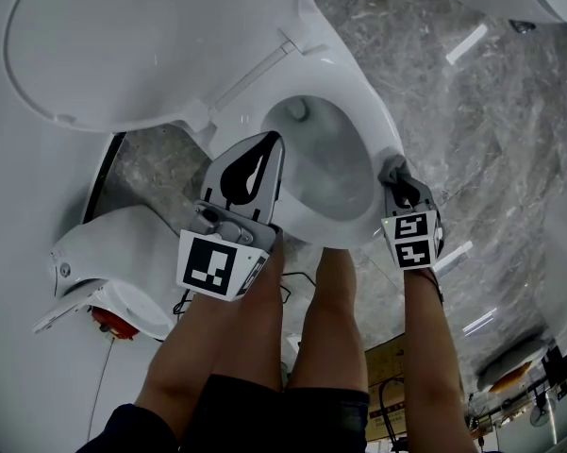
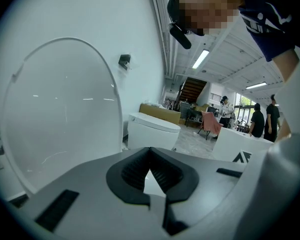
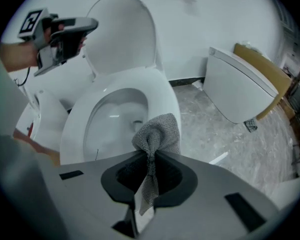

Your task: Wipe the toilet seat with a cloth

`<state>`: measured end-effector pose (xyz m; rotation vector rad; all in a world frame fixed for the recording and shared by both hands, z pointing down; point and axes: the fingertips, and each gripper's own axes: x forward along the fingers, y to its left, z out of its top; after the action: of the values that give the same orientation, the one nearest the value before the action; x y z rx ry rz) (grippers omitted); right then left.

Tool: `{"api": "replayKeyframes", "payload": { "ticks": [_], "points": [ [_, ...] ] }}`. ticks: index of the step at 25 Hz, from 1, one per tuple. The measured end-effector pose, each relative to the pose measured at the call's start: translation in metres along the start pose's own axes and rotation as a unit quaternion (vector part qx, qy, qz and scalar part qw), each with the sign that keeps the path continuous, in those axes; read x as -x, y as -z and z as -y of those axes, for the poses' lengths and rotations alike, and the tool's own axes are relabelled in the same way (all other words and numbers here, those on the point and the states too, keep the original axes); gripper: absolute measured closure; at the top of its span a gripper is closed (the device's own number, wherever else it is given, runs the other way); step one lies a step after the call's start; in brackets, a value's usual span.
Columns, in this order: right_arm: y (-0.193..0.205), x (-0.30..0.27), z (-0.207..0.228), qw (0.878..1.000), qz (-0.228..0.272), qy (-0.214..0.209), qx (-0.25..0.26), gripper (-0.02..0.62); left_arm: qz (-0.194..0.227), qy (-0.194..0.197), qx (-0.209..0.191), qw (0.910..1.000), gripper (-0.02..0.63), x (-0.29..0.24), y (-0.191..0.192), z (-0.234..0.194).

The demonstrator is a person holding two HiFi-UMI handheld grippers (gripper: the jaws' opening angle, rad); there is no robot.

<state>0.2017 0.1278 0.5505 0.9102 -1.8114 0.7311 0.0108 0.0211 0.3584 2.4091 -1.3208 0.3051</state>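
Right hand-held gripper (image 3: pixel 150 155) clenched on the single grey cloth (image 3: pixel 157 130), at the rim of the toilet seat (image 1: pixel 362 111). Left hand-held gripper (image 1: pixel 273 143) closed and empty, above the bowl.

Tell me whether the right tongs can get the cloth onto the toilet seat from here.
Probably yes. The right tongs grip the cloth right at the toilet seat rim; the lid is up and the left tongs are held clear on the other side.

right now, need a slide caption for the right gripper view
Right gripper pinching a grey cloth beside the white toilet seat, lid up
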Motion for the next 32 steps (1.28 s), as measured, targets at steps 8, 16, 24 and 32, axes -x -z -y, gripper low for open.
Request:
{"api": "replayKeyframes", "payload": {
  "ticks": [8, 16, 24, 32],
  "points": [
    [0.056, 0.004, -0.075, 0.983, -0.075, -0.11, 0.13, 0.545, -0.001, -0.003, 0.001, 1.0, 0.594, -0.001, 0.0, -0.006],
    [-0.021, -0.029, -0.03, 0.964, -0.033, -0.066, 0.256, 0.546, 0.002, -0.014, 0.004, 0.9999, 0.594, 0.0, -0.004, -0.017],
    [-0.106, -0.044, 0.004, 0.98, 0.048, -0.029, 0.193, 0.545, 0.004, -0.016, 0.008, 0.9998, 0.594, -0.003, -0.005, -0.024],
    [-0.011, -0.015, -0.026, 0.97, -0.02, -0.107, 0.216, 0.545, 0.001, -0.012, 0.01, 0.9999, 0.594, -0.005, -0.003, -0.027]
  ]
}}
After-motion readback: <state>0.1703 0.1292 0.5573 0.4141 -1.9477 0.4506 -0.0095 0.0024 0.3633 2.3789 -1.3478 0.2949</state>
